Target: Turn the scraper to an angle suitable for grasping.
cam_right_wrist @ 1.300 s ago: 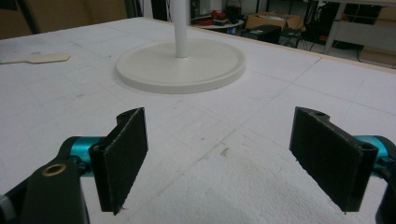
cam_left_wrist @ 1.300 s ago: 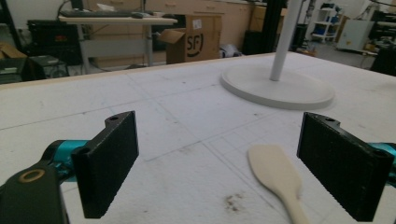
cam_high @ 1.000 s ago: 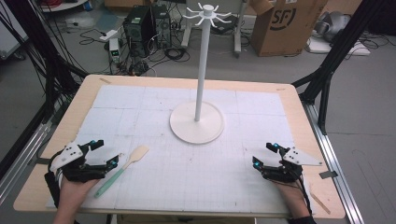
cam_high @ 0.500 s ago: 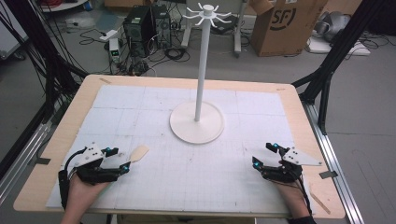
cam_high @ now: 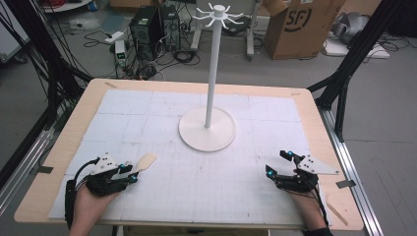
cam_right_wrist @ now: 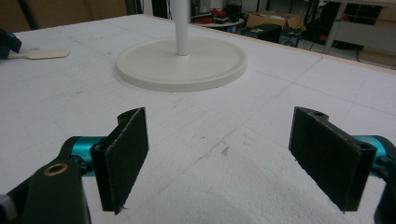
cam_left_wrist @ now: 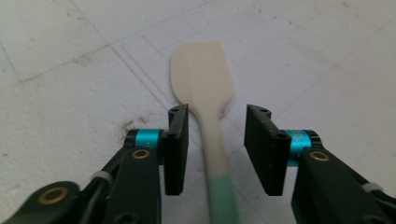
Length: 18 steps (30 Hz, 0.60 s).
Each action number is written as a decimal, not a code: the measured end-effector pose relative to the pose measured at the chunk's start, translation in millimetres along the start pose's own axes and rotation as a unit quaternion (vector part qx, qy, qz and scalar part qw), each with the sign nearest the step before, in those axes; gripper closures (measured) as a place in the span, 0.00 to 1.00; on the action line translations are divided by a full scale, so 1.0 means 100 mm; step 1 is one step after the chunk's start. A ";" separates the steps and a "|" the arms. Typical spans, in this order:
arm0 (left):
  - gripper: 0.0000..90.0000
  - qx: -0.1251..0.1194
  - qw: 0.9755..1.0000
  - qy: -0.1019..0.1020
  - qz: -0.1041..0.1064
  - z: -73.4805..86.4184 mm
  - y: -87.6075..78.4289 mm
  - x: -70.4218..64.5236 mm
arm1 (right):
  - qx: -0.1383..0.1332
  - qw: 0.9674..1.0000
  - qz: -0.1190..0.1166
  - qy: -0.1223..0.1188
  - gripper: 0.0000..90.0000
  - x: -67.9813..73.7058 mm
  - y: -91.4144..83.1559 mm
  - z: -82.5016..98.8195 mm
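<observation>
My left gripper sits low on the white mat near the table's front left corner, straddling the spatula. The spatula lies flat on the mat with its pale blade pointing away from me and its green-sleeved handle running back between the jaws. The jaws have just been closing, and in the left gripper view I see the left pad right up against the neck of the spatula while a clear gap remains on the right side, so nothing is clamped yet. My right gripper rests on the mat at the front right, well apart from the spatula, its jaws spread wide with only bare mat between them. The white stand with its round base stands upright at the middle of the mat, between and beyond both grippers.
</observation>
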<state>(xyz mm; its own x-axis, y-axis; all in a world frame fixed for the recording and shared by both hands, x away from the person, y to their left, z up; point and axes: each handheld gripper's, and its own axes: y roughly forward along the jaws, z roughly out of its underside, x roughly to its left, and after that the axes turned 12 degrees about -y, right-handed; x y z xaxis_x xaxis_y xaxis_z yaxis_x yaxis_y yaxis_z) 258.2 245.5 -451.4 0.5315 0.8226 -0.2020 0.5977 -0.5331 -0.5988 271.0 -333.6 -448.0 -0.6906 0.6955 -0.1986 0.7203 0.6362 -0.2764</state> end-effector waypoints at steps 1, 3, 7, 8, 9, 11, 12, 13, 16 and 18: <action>0.70 0.005 1.000 0.000 -0.002 0.00 0.00 0.00 | 0.000 1.000 0.000 0.000 0.21 0.00 0.00 0.00; 0.73 0.003 1.000 -0.001 -0.004 0.00 0.01 0.00 | 0.000 1.000 0.000 0.000 0.21 0.00 0.00 0.00; 0.78 0.007 1.000 -0.004 -0.011 -0.02 0.01 0.00 | 0.000 1.000 0.000 0.000 0.21 0.00 0.00 0.00; 0.80 0.005 1.000 -0.005 -0.012 -0.02 0.02 -0.01 | 0.000 1.000 0.000 0.000 0.21 0.00 0.00 0.00; 0.81 0.006 1.000 -0.004 -0.015 -0.02 0.02 -0.02 | 0.000 1.000 0.000 0.000 0.21 0.00 0.00 0.00; 0.84 0.005 1.000 -0.002 -0.017 -0.02 0.03 -0.04 | 0.000 1.000 0.000 0.000 0.21 0.00 0.00 0.00; 0.86 0.005 1.000 -0.002 -0.017 -0.02 0.03 -0.04 | 0.000 1.000 -0.001 0.001 0.21 0.00 0.00 0.00; 0.88 0.005 1.000 -0.003 -0.016 -0.01 0.03 -0.05 | 0.001 1.000 -0.001 0.003 0.21 0.00 0.00 0.00; 0.89 0.003 1.000 -0.004 -0.014 -0.01 0.03 -0.05 | 0.000 1.000 -0.001 0.001 0.21 0.00 0.00 0.00; 0.89 0.004 1.000 -0.006 -0.012 -0.02 0.03 -0.04 | 0.000 1.000 -0.001 0.001 0.21 0.00 0.00 0.00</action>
<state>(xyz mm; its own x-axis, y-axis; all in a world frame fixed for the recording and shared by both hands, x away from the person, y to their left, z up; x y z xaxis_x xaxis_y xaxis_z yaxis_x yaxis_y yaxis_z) 258.9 239.7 -450.9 0.5100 0.8375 -0.1962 0.6055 -0.5116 -0.6096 271.0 -333.8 -448.0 -0.6921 0.6946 -0.1962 0.7187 0.6380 -0.2766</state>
